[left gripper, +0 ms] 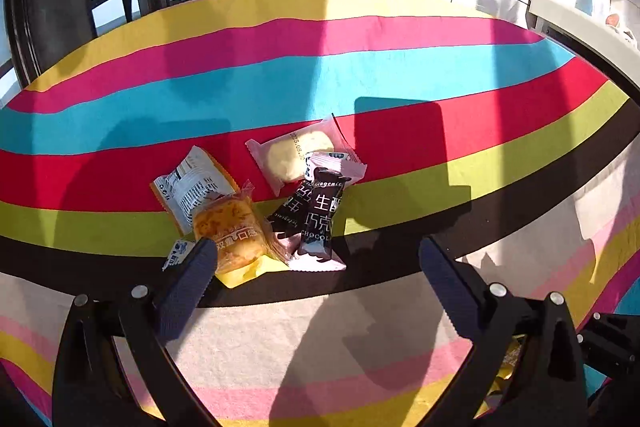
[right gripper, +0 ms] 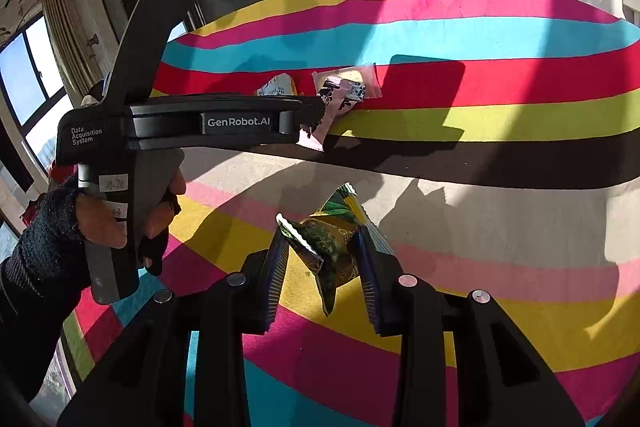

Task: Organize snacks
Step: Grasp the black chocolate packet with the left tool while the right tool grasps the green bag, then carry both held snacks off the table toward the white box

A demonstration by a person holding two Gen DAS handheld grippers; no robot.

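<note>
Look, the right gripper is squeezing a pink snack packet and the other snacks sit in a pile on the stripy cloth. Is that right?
Not quite. The right wrist view shows the right gripper squeezing a green snack packet, not pink. The other snacks do sit piled on the stripy cloth.

tablecloth (left gripper: 360,75): woven cloth, matt, striped
green snack packet (right gripper: 328,247): glossy crinkled foil
chocolate packets (left gripper: 320,223): shiny smooth plastic film
cake wrapper (left gripper: 296,155): clear plastic
gripper pads (left gripper: 188,291): ribbed, rubber-like, matt
glove (right gripper: 52,227): knitted, rough
</note>
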